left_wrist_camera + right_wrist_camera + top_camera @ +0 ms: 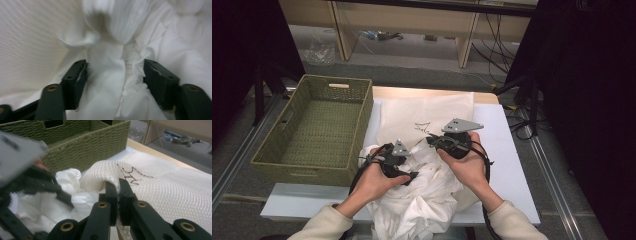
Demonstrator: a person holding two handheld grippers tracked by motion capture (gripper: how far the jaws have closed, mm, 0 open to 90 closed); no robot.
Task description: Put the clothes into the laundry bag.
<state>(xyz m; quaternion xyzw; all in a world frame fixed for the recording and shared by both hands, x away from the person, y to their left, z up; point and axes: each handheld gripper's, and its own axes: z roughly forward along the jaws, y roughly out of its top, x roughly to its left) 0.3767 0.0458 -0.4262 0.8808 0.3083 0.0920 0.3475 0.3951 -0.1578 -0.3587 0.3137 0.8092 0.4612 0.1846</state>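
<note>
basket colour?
Olive green, woven basket; the right gripper view shows the weave best.

The white garment [422, 200] runs off the table's near edge, its lower part cut off. The left gripper [30, 182] is a blur in the right gripper view.

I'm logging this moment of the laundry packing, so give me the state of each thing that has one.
Mesh bag: flat on the table, edge lifted.
White garment: crumpled, at the bag's opening.
Basket: empty, upright.
Left tool: open, cloth between its jaws.
Right tool: shut on the mesh bag's edge.
</note>
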